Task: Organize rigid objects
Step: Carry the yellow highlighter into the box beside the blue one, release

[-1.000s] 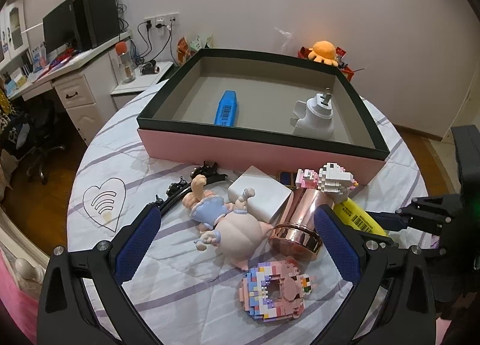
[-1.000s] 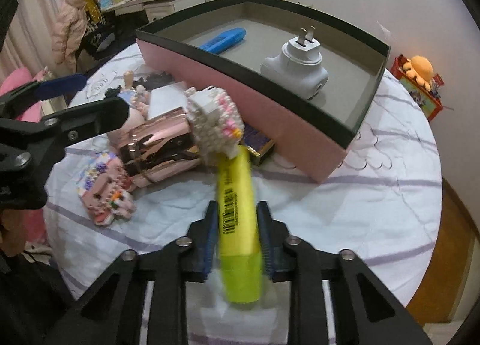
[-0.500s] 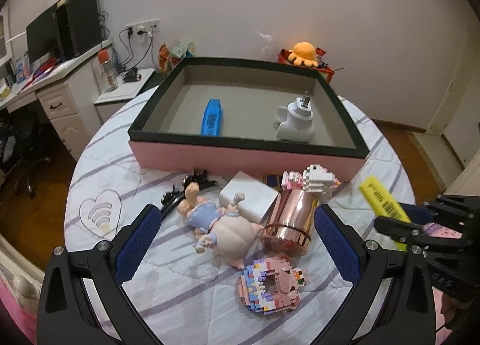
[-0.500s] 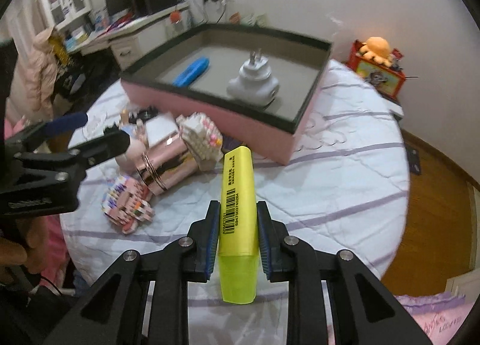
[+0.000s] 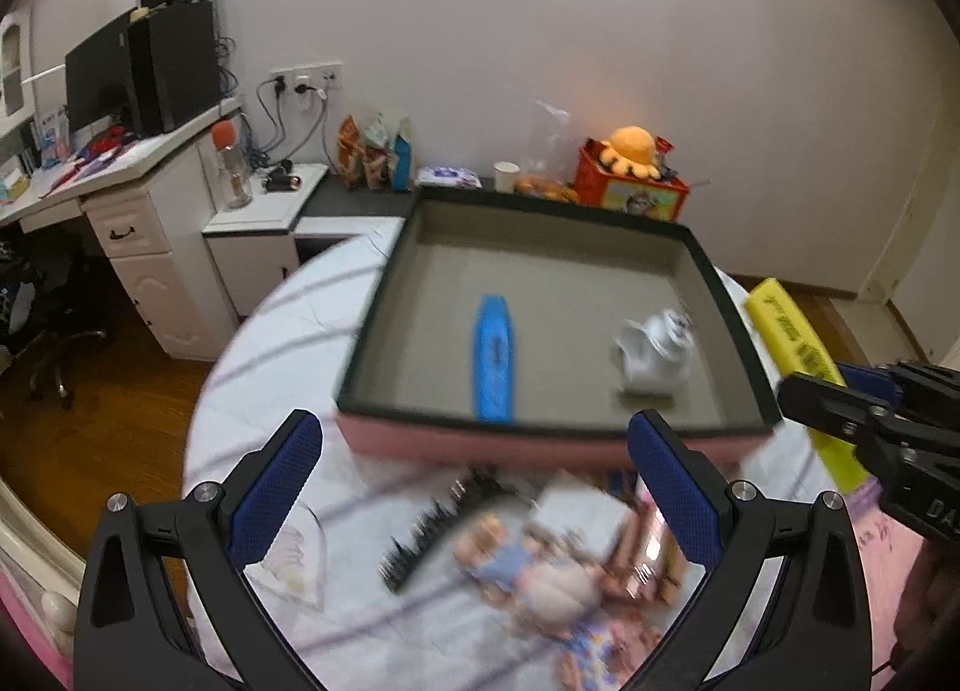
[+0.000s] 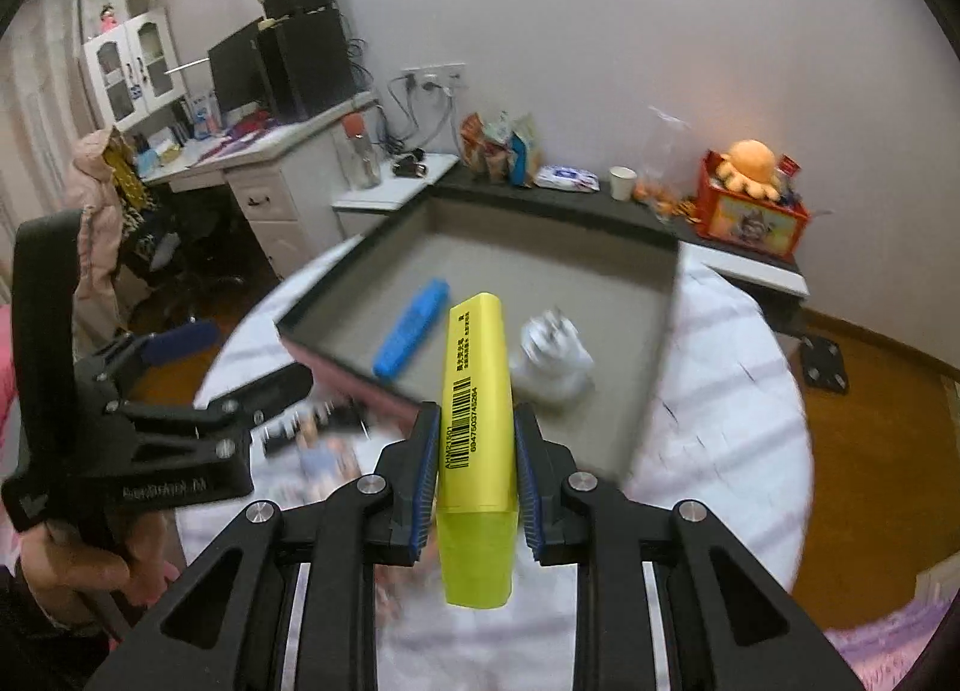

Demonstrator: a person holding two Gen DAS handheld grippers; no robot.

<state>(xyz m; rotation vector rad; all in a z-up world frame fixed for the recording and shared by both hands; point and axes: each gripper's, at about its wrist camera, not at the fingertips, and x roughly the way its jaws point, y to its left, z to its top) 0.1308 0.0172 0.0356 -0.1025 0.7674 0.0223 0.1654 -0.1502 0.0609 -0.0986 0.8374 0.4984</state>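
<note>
White walls and a cluttered white desk with a dark monitor (image 6: 240,69) back a round table under a white cloth with purple stripes (image 6: 738,391). On it sits a shallow rectangular box with dark green rim, grey floor and pink outer wall (image 5: 729,307). Inside lie a flat blue plastic bar (image 5: 495,364) and, well apart from it, a white plug adapter (image 5: 657,352). The right gripper (image 6: 474,472) is clamped on a yellow highlighter marker with a barcode label (image 6: 477,391), held in the air with its far end over the box's near edge, between the bar and the adapter in the right wrist view. The left gripper (image 5: 474,487) hangs with its blue-padded fingers (image 5: 276,487) wide apart, holding nothing, above blurred things on the cloth: a black toothed hair clip (image 5: 429,529) and a small doll in blue clothes (image 5: 528,565), just before the box's pink wall.
</note>
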